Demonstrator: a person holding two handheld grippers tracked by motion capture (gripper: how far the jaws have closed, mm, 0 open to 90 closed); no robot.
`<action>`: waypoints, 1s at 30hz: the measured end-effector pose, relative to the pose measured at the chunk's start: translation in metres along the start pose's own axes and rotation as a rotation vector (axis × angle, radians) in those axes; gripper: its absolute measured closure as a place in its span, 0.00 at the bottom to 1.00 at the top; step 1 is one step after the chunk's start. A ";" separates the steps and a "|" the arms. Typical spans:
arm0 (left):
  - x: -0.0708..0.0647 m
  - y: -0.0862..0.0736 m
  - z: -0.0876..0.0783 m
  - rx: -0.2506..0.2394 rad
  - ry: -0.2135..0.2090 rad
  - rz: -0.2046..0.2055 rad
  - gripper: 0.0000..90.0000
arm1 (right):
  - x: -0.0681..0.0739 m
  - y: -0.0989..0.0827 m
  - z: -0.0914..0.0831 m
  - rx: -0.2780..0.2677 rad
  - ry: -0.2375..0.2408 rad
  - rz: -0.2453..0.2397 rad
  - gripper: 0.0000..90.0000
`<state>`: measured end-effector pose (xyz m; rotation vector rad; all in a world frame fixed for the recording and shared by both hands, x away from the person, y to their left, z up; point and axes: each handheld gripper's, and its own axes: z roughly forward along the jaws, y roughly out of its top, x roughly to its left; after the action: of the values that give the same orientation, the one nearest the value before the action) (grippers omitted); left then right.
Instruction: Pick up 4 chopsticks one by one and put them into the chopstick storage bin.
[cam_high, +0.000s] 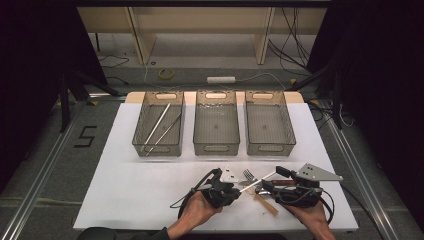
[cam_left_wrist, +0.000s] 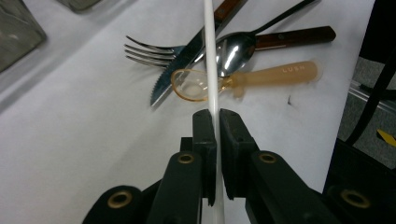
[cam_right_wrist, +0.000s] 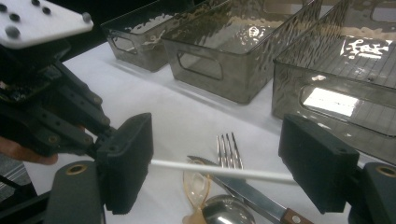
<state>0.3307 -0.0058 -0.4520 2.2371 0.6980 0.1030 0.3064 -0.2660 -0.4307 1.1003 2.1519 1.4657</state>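
My left gripper (cam_left_wrist: 214, 114) is shut on a thin white chopstick (cam_left_wrist: 211, 56), which runs straight out from between its pads. In the high view the left gripper (cam_high: 239, 189) holds the chopstick (cam_high: 257, 181) slanting up to the right, over a small pile of cutlery. My right gripper (cam_high: 275, 179) stands open at the chopstick's far end. In the right gripper view the chopstick (cam_right_wrist: 224, 171) crosses the wide gap of the right gripper (cam_right_wrist: 219, 149), and neither pad presses on it. Below lie a fork (cam_left_wrist: 149, 52), a wooden-handled knife (cam_left_wrist: 182, 70), a metal spoon (cam_left_wrist: 236, 46) and an amber plastic spoon (cam_left_wrist: 261, 77).
Three grey see-through bins stand in a row at the back of the white table (cam_high: 125, 190). The left bin (cam_high: 137, 142) holds two long sticks (cam_high: 159, 122). Nothing lies in the middle bin (cam_high: 216, 148) or the right bin (cam_high: 270, 148).
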 end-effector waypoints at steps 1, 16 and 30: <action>0.002 0.001 -0.003 -0.007 0.003 0.002 0.95 | 0.000 0.000 0.000 -0.001 0.001 -0.001 0.30; 0.031 0.007 -0.056 -0.086 0.017 -0.033 0.95 | -0.001 0.000 0.000 0.002 0.001 0.001 0.30; 0.086 -0.004 -0.124 -0.205 0.150 -0.135 0.95 | -0.001 -0.001 0.001 0.005 -0.001 0.004 0.30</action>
<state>0.3664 0.1225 -0.3810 1.9952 0.8764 0.2662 0.3074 -0.2668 -0.4318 1.1080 2.1549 1.4616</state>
